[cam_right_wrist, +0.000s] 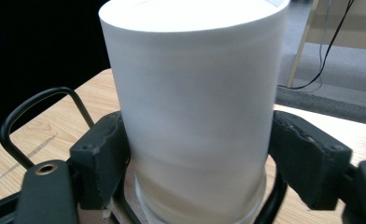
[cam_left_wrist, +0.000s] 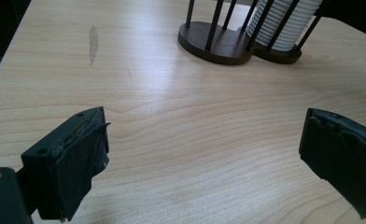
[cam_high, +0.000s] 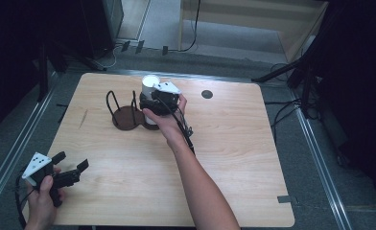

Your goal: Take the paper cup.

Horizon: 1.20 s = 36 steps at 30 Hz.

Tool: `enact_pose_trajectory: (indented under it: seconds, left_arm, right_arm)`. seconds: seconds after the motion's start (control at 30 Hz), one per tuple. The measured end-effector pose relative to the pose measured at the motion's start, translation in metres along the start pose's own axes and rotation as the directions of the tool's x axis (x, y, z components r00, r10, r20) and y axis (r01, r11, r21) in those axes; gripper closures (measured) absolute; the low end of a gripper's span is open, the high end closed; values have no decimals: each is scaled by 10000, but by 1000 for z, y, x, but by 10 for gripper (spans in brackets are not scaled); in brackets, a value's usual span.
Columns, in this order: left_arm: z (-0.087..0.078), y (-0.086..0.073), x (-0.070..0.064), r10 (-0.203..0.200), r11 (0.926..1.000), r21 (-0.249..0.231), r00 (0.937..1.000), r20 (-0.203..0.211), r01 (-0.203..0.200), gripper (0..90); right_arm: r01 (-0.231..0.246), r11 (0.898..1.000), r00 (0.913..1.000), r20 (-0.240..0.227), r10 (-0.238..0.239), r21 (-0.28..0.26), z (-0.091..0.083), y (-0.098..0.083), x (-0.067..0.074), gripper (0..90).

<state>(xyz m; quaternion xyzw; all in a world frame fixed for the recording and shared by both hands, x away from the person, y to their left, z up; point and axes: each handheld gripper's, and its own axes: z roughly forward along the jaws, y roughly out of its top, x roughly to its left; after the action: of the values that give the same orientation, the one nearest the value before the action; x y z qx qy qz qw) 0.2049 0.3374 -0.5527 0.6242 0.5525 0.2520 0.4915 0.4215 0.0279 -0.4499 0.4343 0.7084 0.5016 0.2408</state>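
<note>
The right gripper [cam_high: 158, 99] has its jaws closed on the white cup [cam_right_wrist: 193, 107], which stands in the dark wire rack [cam_high: 126, 115] (probably to lift it out, or having just set it in). The left gripper [cam_high: 71, 170] waits near the table's [cam_high: 234, 158] front corner, well away from the rack, jaws wide apart and holding nothing.

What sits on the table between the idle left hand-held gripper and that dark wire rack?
Nothing: the left gripper view shows bare light wooden tabletop from the left hand-held gripper to the dark wire rack.

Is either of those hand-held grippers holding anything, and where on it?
The right hand-held gripper clamps the white cup around its lower side; the left holds nothing.
</note>
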Motion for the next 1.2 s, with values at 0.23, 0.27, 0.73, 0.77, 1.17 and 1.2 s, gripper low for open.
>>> enact_pose_trajectory:
  seconds: [0.23,0.27,0.73,0.77,1.17,1.2]
  left_arm:
    - [0,0,0,18,10000,3,10000,50,-18,21]
    - [0,0,0,14,10000,-2,10000,48,-14,21]
    - [0,0,0,63,10000,29,9999,97,-63,22]
    - [0,0,0,66,10000,33,9999,105,-66,21]
    - [0,0,0,65,10000,30,9999,110,-65,21]
    - [0,0,0,55,10000,22,9999,127,-56,21]
  right_arm:
    - [-145,9999,9999,73,145,46,7,-1,0,219]
    - [-172,9998,9998,86,172,39,7,-1,0,220]
    - [337,9989,9983,493,-320,-341,4,2,3,254]
    - [342,9988,9983,483,-325,-354,4,2,3,255]
    - [404,9984,9987,335,-390,-400,2,8,5,250]
    - [395,9984,9987,337,-382,-399,2,9,5,250]
